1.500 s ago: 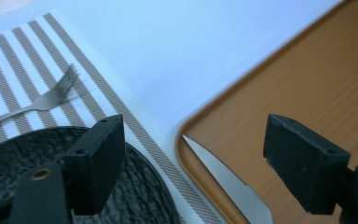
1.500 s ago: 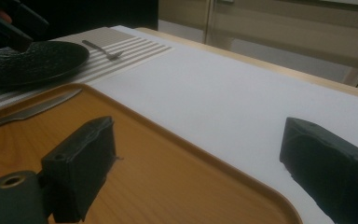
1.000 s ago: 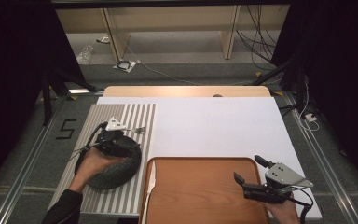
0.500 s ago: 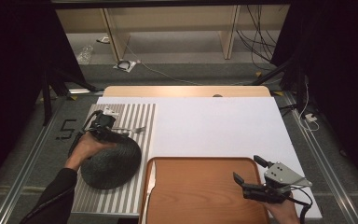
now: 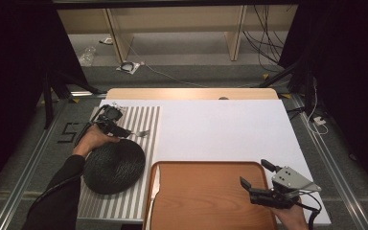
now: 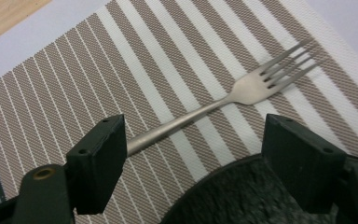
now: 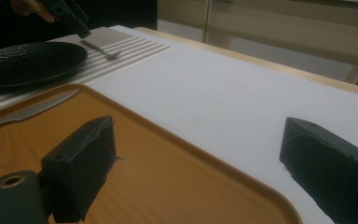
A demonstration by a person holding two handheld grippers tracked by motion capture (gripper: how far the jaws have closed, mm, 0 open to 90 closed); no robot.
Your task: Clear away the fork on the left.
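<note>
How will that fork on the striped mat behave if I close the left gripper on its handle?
The fork looks like smooth metal, so probably stiff but slippery between the left gripper jaws, which stand open around its handle. It lies flat on the woven placemat, so it may be hard to get under. Gripped near the handle end, the tines would likely droop.

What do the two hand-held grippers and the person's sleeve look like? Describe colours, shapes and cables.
The left gripper is black, with two blocky, square-faced jaws bearing small screw holes; a black cable trails from it. The right gripper is also black, topped by a grey three-cornered plate, with a black cable looping behind. The person's left arm wears a long black sleeve.
</note>
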